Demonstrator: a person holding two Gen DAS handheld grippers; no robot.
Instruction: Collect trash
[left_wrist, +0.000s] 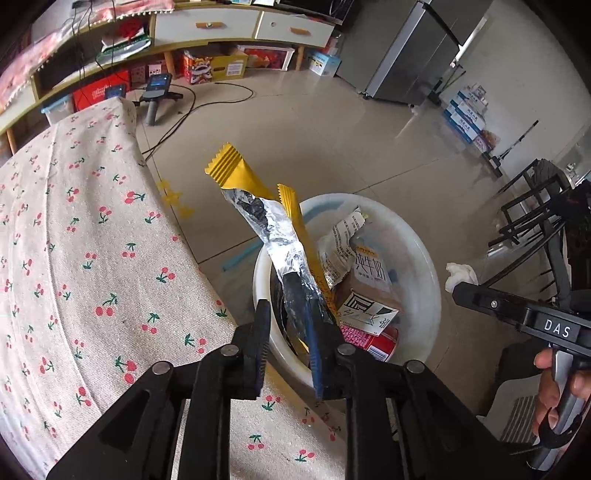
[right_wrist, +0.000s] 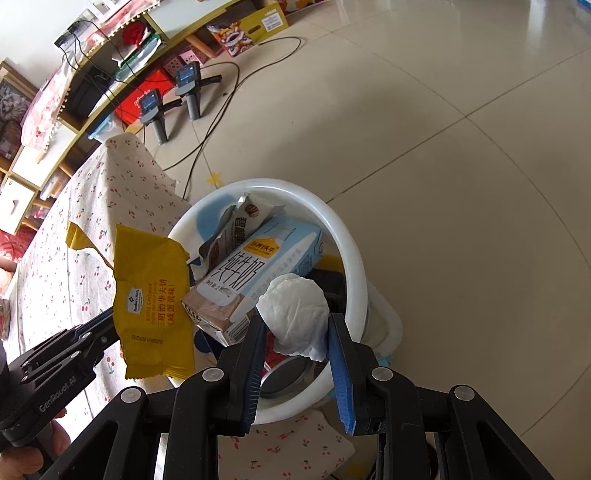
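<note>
My left tongs (left_wrist: 291, 332) stand slightly parted around the yellow wrapper (left_wrist: 258, 206), its long axis running to 11 o'clock above the bin (left_wrist: 424, 266). My right tongs (right_wrist: 297, 332) pinch the tissue (right_wrist: 295, 310) over the bin, the nearer to dropping.

Red can (left_wrist: 380, 341) — mostly hidden under cartons (left_wrist: 369, 295)

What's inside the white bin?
The white bin holds a milk carton, a torn snack wrapper behind it and a red packet. Whatever lies underneath is covered by these and by the wadded tissue.
</note>
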